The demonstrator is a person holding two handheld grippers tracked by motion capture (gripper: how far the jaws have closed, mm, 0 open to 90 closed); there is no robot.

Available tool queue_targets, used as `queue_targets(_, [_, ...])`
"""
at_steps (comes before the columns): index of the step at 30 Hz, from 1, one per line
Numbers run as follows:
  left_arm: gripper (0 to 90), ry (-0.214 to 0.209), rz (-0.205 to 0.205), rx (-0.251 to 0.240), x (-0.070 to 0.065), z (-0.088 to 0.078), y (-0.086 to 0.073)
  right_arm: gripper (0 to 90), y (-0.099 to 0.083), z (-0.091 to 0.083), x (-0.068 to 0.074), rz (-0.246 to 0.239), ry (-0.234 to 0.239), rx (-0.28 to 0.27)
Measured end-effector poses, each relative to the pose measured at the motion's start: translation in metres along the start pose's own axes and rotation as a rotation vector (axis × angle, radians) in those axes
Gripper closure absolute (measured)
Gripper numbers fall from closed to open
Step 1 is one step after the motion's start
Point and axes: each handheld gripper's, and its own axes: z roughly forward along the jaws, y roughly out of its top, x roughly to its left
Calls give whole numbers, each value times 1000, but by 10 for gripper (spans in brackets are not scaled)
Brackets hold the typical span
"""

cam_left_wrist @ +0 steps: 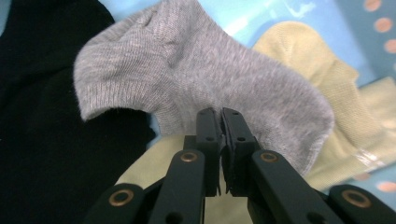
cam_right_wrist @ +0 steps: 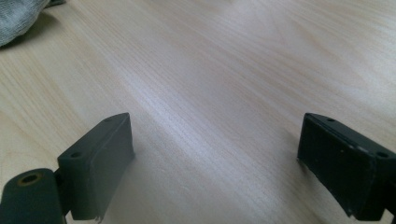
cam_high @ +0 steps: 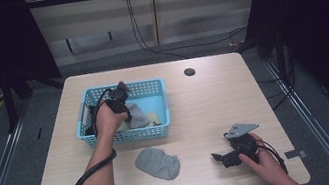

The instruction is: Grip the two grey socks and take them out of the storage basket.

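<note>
Over the pale wood-grain table [cam_high: 194,102] the person's left hand reaches into a light blue plastic basket [cam_high: 162,104], a rectangular tub with latticed walls and a smooth floor. The left gripper [cam_left_wrist: 220,116] has its two flat black jaws pressed together on the lower edge of a grey ankle sock [cam_left_wrist: 187,79], pinching a fold of the fabric between the pads. Up close the sock is a soft, finely ribbed knit with a slightly fuzzy surface, its cuff curling into a rounded lip on the left and its body bulging into a low, rounded shape. It sits inside the basket, lying across other socks: a black sock [cam_left_wrist: 42,116] of dense dark knit to its left and a pale yellow sock [cam_left_wrist: 327,88] of thinner weave behind and under it to the right. The basket's glossy blue floor shows between them.

A second grey sock [cam_high: 158,163] lies flat on the tabletop just in front of the basket, a limp rounded oblong of the same knit, between the two forearms.

The right gripper [cam_high: 221,158] rests low near the table's front right, held in the right hand, a grey three-cornered plate on top. Its jaws stand spread wide, blunt matte blocks with nothing but bare, streaky laminate between them
</note>
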Motion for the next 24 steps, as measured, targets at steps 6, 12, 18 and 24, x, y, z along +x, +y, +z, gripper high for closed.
queue_targets(6, [865, -17, -2, -4, -1, -19, 1, 99, 0, 0, 0, 3, 0, -1])
queue_targets(12, [864, -43, 19, 16, -3, -31, 3, 99, 0, 0, 0, 3, -1, -1])
queue_targets(18, [865, -54, 29, 24, -2, -43, 5, 99, 0, 0, 0, 3, -1, -1])
queue_targets(24, [865, -65, 40, 17, -4, -54, 6, 99, 0, 0, 0, 3, -1, -2])
